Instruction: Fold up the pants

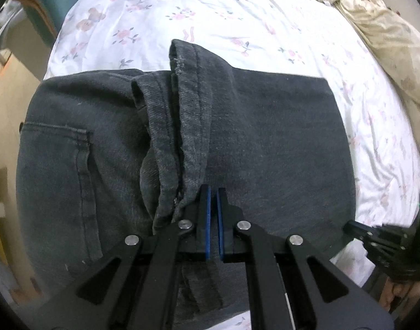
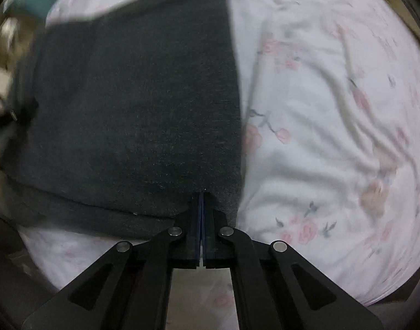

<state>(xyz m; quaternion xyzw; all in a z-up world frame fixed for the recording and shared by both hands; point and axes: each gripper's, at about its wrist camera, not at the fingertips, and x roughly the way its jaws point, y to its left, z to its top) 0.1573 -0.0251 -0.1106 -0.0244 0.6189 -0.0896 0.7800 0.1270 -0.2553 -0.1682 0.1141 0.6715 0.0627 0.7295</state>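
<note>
From the left wrist camera, the dark grey pants (image 1: 265,143) are lying folded on a white floral bedsheet (image 1: 237,13), filling most of the near part of the bed. A back pocket (image 1: 58,159) is showing on the left side, and a hemmed leg end (image 1: 182,104) is lying doubled over the middle, its frayed cuff pointing away from the camera. The left gripper (image 1: 213,192) is hovering over this fabric with its blue-padded fingers nearly together, a thin gap between them, and nothing is visibly pinched there. The right gripper (image 1: 375,239) is showing at the lower right edge, beside the pants' right border. Beyond the pants the sheet is running bare to the far side, where a crumpled beige blanket (image 1: 375,22) is bunching at the upper right.

From the right wrist camera, which is blurred, the pants (image 2: 143,96) are taking up the left half, their straight right edge running up the frame. The right gripper (image 2: 201,192) is pressing its fingers closed on the near right corner of the fabric. To the right, the wrinkled bedsheet (image 2: 333,123) is lying open.
</note>
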